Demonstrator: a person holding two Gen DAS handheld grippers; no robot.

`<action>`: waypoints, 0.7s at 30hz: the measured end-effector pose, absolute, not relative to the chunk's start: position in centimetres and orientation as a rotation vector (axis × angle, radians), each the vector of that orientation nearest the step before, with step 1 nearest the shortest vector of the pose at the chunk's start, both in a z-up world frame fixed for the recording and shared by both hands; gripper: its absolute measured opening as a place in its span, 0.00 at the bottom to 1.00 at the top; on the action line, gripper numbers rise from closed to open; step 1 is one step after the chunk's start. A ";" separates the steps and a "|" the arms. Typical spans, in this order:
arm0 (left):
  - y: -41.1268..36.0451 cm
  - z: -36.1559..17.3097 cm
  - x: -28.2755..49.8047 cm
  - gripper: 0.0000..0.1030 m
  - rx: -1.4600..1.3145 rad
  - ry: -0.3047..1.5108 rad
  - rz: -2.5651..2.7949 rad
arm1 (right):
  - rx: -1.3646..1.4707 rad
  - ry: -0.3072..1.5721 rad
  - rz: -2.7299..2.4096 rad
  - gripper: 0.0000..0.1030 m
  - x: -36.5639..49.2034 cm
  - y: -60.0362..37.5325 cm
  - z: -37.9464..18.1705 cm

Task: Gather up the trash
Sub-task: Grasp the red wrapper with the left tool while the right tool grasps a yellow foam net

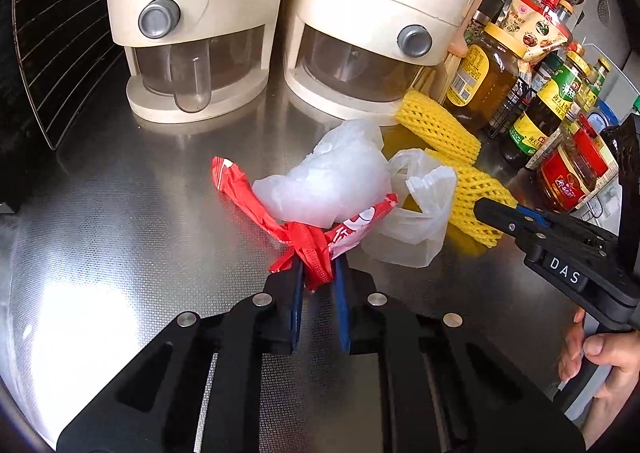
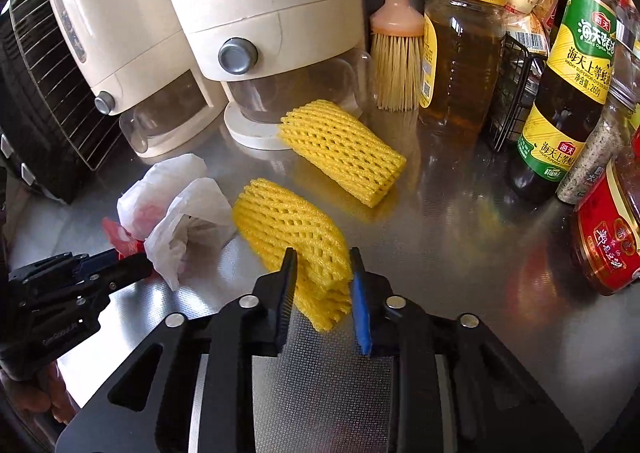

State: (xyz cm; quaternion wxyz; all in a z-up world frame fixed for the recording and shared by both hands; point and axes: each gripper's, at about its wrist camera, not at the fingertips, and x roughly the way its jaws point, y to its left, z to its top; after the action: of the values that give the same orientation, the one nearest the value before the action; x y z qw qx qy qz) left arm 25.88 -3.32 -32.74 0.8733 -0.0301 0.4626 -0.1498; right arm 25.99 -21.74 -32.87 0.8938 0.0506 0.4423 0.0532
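**Both claws closed on trash at the table**

The red wrapper (image 1: 310, 249) is pinched between the fingers of the left claw (image 1: 316, 273), its crumpled tail spread forward and to the left of the tips. Just ahead of that claw a white plastic bag (image 1: 332, 185) is seen lying over the wrapper, with a second thin bag (image 1: 416, 213) touching it to the right.

The right claw (image 2: 322, 285) is closed on the near yellow foam net (image 2: 296, 229) — the net's end is squeezed between the blue-padded fingers. A second foam net (image 2: 344, 151) lies further ahead, apart from the first, near a cream dispenser (image 2: 272, 25). Sauce bottles (image 2: 576, 77) are crowded to the right on the steel table (image 2: 460, 237).
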 end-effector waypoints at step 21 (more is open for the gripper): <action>-1.8 -25.4 12.3 0.10 -0.036 0.835 -0.277 | 0.094 0.783 0.158 0.12 12.5 -20.7 -26.3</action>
State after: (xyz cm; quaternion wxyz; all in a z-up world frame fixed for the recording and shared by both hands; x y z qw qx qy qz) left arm 12.26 -1.80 -25.40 0.9047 -0.0173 0.4042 -0.1340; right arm 12.54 -20.67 -26.33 0.9203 0.0458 0.3809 0.0768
